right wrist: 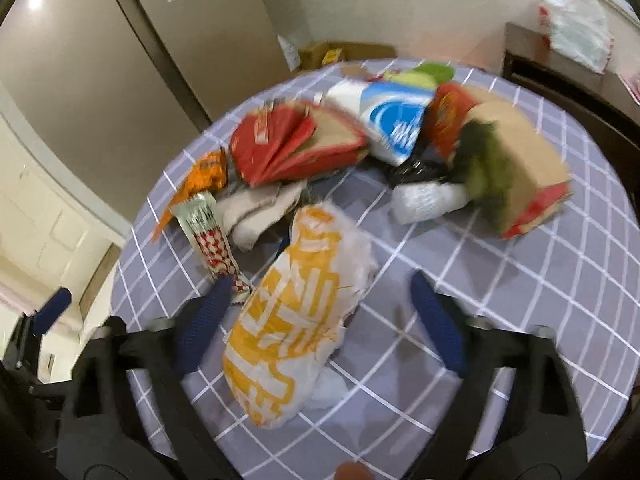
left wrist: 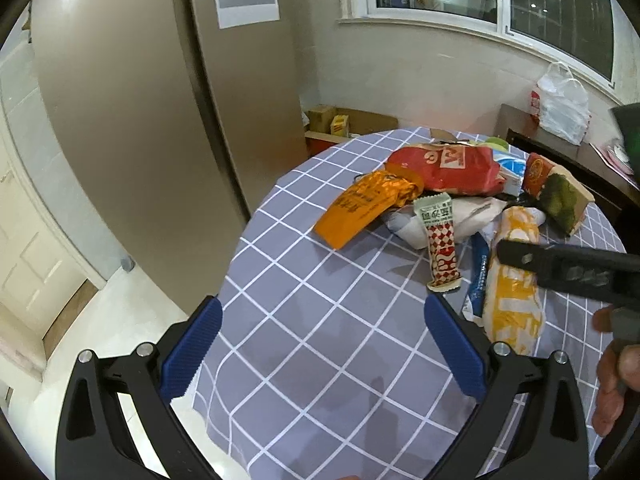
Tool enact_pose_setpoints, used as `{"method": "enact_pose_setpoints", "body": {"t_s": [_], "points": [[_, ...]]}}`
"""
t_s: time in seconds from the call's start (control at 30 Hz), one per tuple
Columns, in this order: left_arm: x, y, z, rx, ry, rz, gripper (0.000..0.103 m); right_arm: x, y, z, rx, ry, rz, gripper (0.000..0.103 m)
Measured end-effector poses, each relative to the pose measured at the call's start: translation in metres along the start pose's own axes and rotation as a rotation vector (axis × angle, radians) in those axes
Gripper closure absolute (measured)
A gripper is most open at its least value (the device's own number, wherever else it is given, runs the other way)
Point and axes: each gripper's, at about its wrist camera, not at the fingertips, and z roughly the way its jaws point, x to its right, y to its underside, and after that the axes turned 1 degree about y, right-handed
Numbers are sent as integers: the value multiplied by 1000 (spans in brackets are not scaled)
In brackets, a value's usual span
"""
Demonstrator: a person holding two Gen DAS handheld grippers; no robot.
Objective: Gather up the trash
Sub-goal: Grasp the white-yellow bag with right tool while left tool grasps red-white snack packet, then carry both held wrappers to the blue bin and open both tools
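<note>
A pile of trash lies on the round table with a grey-blue checked cloth (left wrist: 320,360): an orange wrapper (left wrist: 360,208), a red paper bag (left wrist: 444,168), a red-checked snack wrapper (left wrist: 440,240), a brown carton (left wrist: 560,196) and a yellow-and-white wrapper (left wrist: 512,292). My left gripper (left wrist: 323,302) is open over bare cloth, short of the pile. My right gripper (right wrist: 320,278) is open and straddles the yellow-and-white wrapper (right wrist: 296,312); its right pad (right wrist: 436,320) stands clear of the wrapper, and its left pad is close beside it. The right wrist view is blurred.
A tall beige cabinet (left wrist: 140,120) stands left of the table. Cardboard boxes (left wrist: 336,122) sit on the floor behind it. A white plastic bag (left wrist: 564,104) rests on a dark sideboard at the right. A person's hand (left wrist: 616,364) holds the right gripper.
</note>
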Motion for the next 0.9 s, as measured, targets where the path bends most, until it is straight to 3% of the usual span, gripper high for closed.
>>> {"method": "enact_pose_setpoints", "body": {"t_s": [0.13,0.43,0.5,0.53,0.57,0.67,0.9], "points": [[13,-6,6,7,34,28,4,7,3,4,-10,-52,19,59],[55,-23,42,-22,89,95,5,58,14,-32,38,-30,97,62],[62,-25,52,-35,95,111,25,70,15,-35,48,-27,114,62],[64,-26,60,-64,109,118,46,75,17,-39,53,-27,121,62],[65,-25,68,-97,124,111,59,80,16,-42,57,-27,127,62],[64,-22,72,-121,158,79,84,93,20,-56,72,-37,145,62],[67,-16,38,-86,161,89,89,126,33,-84,127,-52,180,62]]}}
